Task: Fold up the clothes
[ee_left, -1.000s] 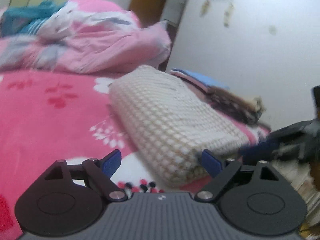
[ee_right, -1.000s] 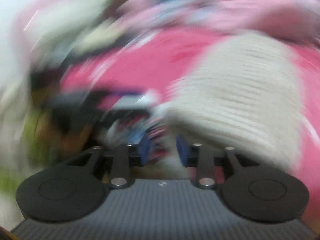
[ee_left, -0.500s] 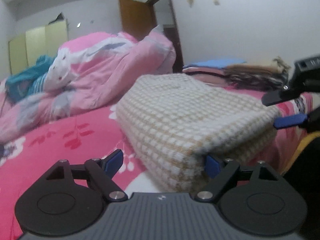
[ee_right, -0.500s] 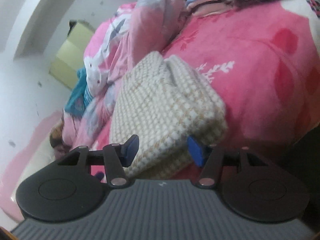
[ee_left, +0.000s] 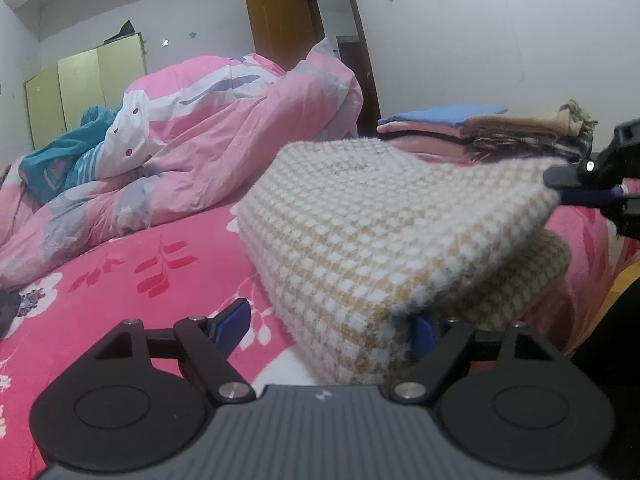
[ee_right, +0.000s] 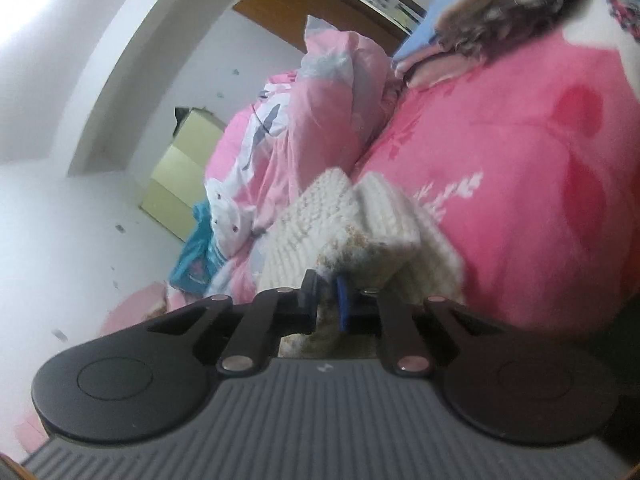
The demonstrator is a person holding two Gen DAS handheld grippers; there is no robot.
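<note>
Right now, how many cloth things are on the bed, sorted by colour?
Cream checked knit: 1
Pink quilt: 1
Teal garment: 1
Blue folded piece: 1
Pink folded piece: 1
Tan folded piece: 1
Dark plaid piece: 1
Total: 7

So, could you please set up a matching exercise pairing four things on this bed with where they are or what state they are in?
Things:
1. checked knit garment
2. right gripper
3. left gripper
4. blue folded cloth

Places or states:
A. open, jaws around the near corner of the knit
B. on top of the stack near the far wall
C. folded on the pink bedspread, one corner lifted
D. has just been closing, now shut on a knit corner

Pairs: 1-C, 2-D, 3-A, 4-B
</note>
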